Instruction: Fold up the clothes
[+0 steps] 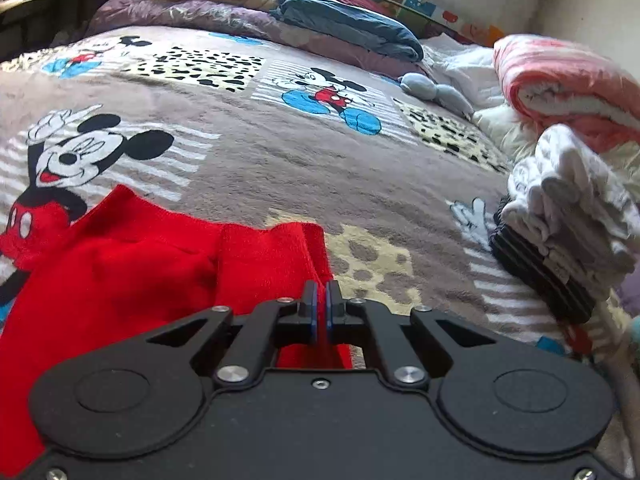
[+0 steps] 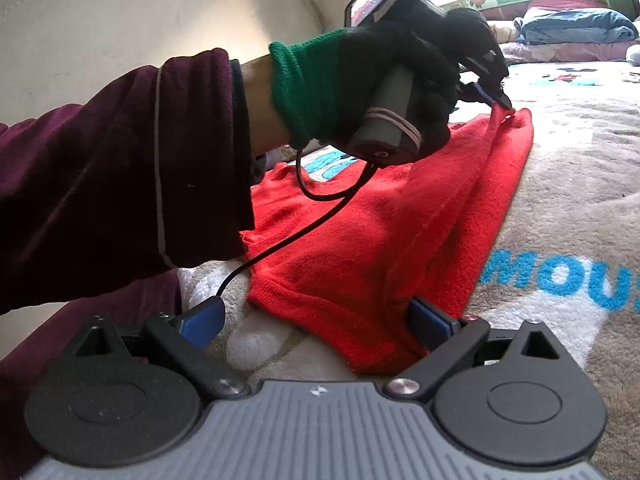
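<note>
A red knitted garment [image 1: 140, 268] lies on the cartoon-mouse blanket [image 1: 288, 168], partly folded. My left gripper [image 1: 321, 300] is shut on a raised fold at its right edge. In the right wrist view that same left gripper [image 2: 505, 105], held by a gloved hand [image 2: 396, 76], pinches the far corner of the red garment [image 2: 360, 240] and lifts it slightly. My right gripper [image 2: 316, 320] stands open low over the near hem, its blue pads [image 2: 430, 318] wide apart, the right one touching the cloth.
A stack of folded white and dark clothes [image 1: 560, 232] sits at the right. Behind it lies a rolled pink blanket [image 1: 568, 84]. Blue folded bedding [image 1: 352, 24] and pillows lie at the head. A dark sleeve [image 2: 120, 176] and a cable [image 2: 304, 224] cross the left.
</note>
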`<state>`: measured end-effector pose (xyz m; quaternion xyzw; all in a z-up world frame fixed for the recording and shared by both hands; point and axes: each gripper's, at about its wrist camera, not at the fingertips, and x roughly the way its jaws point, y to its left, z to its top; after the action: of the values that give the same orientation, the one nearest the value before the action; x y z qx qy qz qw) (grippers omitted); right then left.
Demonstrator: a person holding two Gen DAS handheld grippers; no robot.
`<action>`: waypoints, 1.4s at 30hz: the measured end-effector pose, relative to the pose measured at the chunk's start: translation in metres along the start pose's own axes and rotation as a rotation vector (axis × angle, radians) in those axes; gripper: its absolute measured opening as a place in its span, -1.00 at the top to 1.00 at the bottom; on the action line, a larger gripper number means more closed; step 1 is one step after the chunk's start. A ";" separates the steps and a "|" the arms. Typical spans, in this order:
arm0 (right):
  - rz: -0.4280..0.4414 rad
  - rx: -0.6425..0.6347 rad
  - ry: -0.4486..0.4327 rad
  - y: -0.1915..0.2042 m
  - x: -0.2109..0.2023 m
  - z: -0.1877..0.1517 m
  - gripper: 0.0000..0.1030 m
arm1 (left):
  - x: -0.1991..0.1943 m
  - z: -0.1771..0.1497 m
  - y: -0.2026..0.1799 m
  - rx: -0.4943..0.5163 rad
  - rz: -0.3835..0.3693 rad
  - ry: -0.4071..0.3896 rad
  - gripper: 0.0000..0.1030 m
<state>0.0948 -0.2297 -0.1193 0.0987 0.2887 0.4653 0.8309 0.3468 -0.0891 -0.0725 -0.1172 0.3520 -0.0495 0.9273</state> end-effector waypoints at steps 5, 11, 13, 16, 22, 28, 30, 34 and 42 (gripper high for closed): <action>0.001 -0.042 0.025 0.002 -0.012 0.002 -0.87 | 0.023 -0.002 -0.003 0.051 -0.003 0.085 0.92; -0.023 -0.021 -0.073 -0.010 -0.051 0.009 -0.87 | -0.022 0.003 0.011 0.118 -0.098 -0.008 0.85; -0.032 -0.047 -0.116 -0.003 -0.050 0.013 -0.87 | -0.036 -0.001 0.015 0.182 -0.093 -0.023 0.85; -0.053 -0.138 -0.158 0.017 -0.039 0.019 -0.87 | -0.049 -0.010 0.020 0.244 -0.101 -0.031 0.85; -0.126 -0.261 -0.179 0.039 -0.005 0.028 -0.85 | -0.059 -0.029 0.031 0.300 -0.126 -0.024 0.85; -0.252 -0.187 0.086 0.012 0.042 0.022 -0.86 | -0.042 -0.037 0.032 0.322 -0.130 0.011 0.85; -0.244 -0.184 0.090 0.013 0.042 0.024 -0.91 | -0.034 -0.035 0.031 0.327 -0.127 0.017 0.85; -0.210 -0.137 0.067 0.006 0.036 0.024 -0.91 | -0.017 -0.029 0.028 0.335 -0.118 0.025 0.84; -0.184 -0.127 0.067 0.009 0.036 0.020 -1.00 | 0.001 -0.018 0.030 0.298 -0.102 0.048 0.63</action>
<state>0.1144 -0.1926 -0.1133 0.0034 0.2940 0.4075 0.8646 0.3358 -0.0636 -0.0935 0.0050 0.3566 -0.1512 0.9219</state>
